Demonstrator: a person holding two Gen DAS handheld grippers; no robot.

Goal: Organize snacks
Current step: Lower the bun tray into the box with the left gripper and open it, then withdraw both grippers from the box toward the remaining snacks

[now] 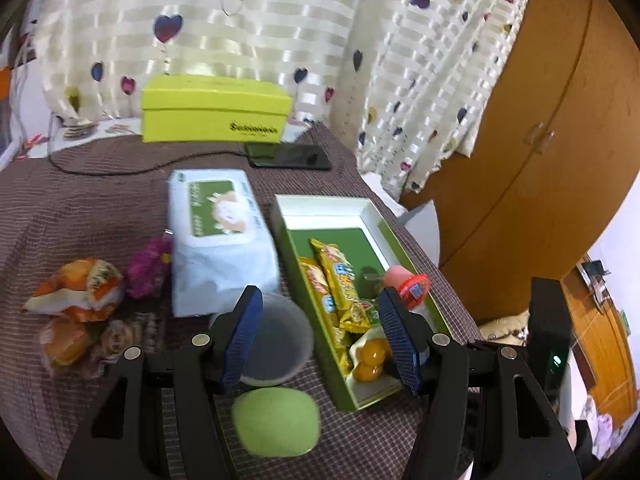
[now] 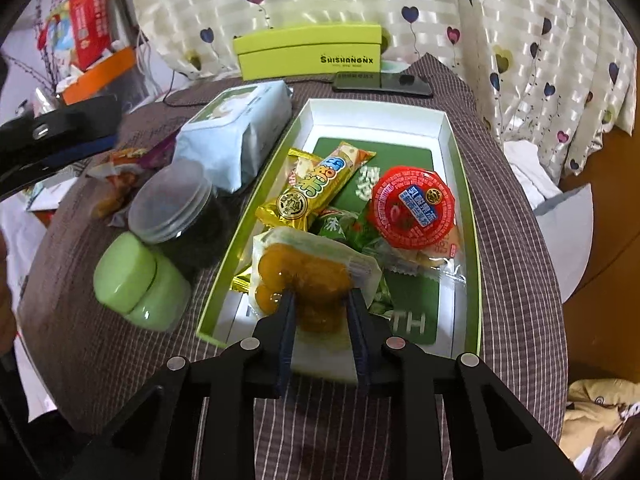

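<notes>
An open green box point(image 2: 472, 216) point(image 1: 282, 236) on the checked cloth holds yellow snack bars point(image 2: 316, 188) point(image 1: 340, 276), a red-lidded jelly cup point(image 2: 414, 208) point(image 1: 414, 286) and green candies point(image 2: 340, 224). My right gripper point(image 2: 322, 300) is shut on a clear pack of orange egg-yolk snacks point(image 2: 304, 272) point(image 1: 370, 358) over the box's near end. My left gripper point(image 1: 318, 320) is open and empty, above a clear-lidded jar point(image 1: 276, 340) and the box's left wall. Loose orange snack packs point(image 1: 76, 292) and a purple one point(image 1: 146, 266) lie on the cloth to the left.
A wet-wipes pack point(image 1: 218, 232) point(image 2: 236, 132) lies left of the box. A green jar point(image 1: 276, 420) point(image 2: 136, 284) stands near the front. A yellow-green shoe box point(image 1: 216, 110) point(image 2: 308, 52) and a phone point(image 1: 290, 158) point(image 2: 384, 84) lie at the back. The table edge drops right.
</notes>
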